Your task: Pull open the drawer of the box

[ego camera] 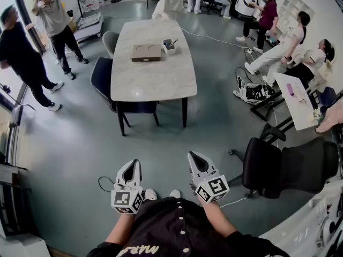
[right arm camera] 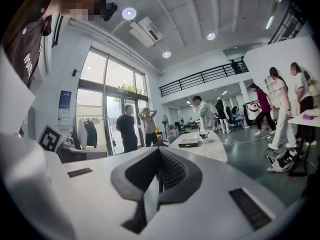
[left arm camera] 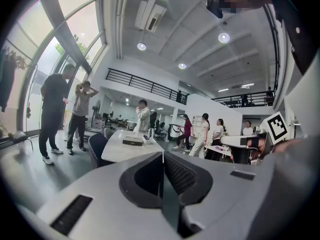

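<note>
Big open room with a grey-green floor (ego camera: 69, 143), and everything kind of sits around the long white marble tabletop (ego camera: 153, 79) out in the middle. Two people (ego camera: 32, 47) are standing off the tabletop's left side, and a few more people (ego camera: 284, 47) are sitting off its right side. A black office chair (ego camera: 286, 167) is parked off the tabletop's near right corner, and a dark blue chair (ego camera: 102, 75) is tucked against its left edge.

The box (ego camera: 146, 53) lies flat on the tabletop, toward the far end and roughly centred across it. It's brown-ish with two round recesses in its top. Can't make out the drawer front from here.

Both tools are well short of the tabletop's near end, held up side by side with nothing touching them. Left hand-held gripper (ego camera: 132, 165) has its jaws pressed together with nothing between them, and same deal for the right hand-held gripper (ego camera: 194, 157).

Smallest bit: a little white tray (ego camera: 170, 47) on the tabletop just beside the box's right edge, with something dark in it.
</note>
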{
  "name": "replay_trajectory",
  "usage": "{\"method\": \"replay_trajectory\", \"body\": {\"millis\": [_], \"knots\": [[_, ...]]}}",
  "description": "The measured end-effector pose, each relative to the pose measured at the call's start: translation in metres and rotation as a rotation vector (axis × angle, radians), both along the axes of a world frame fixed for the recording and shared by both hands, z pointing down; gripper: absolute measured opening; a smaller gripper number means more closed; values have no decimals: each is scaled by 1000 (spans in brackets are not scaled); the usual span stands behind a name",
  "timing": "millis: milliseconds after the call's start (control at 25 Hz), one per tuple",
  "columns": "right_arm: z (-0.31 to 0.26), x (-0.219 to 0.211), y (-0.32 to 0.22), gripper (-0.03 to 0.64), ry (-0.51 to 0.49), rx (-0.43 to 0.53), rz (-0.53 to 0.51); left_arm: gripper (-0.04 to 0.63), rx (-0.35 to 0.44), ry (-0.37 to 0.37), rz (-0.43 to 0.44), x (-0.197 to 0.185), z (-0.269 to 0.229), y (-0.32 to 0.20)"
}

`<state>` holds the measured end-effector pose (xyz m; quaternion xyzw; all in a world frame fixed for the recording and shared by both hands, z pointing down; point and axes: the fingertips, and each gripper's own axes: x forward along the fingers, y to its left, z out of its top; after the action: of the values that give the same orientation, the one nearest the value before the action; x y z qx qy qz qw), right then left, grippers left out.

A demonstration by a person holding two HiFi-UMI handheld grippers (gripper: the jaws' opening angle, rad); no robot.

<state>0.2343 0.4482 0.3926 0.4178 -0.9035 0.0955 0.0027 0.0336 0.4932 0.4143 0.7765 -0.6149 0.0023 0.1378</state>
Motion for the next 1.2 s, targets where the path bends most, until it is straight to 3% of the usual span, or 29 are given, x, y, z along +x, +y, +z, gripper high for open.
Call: {"method": "replay_trajectory", "body": {"millis": [560, 880, 1200], "knots": [[-3, -17, 2, -5, -11, 18, 0, 20, 3, -2, 9, -14, 1, 0], [3, -24, 8, -3, -17, 13, 64, 20, 47, -40, 30, -28, 0, 8], [18, -37, 10, -3, -65, -11, 98, 18, 32, 9, 92, -43, 15, 8]]}}
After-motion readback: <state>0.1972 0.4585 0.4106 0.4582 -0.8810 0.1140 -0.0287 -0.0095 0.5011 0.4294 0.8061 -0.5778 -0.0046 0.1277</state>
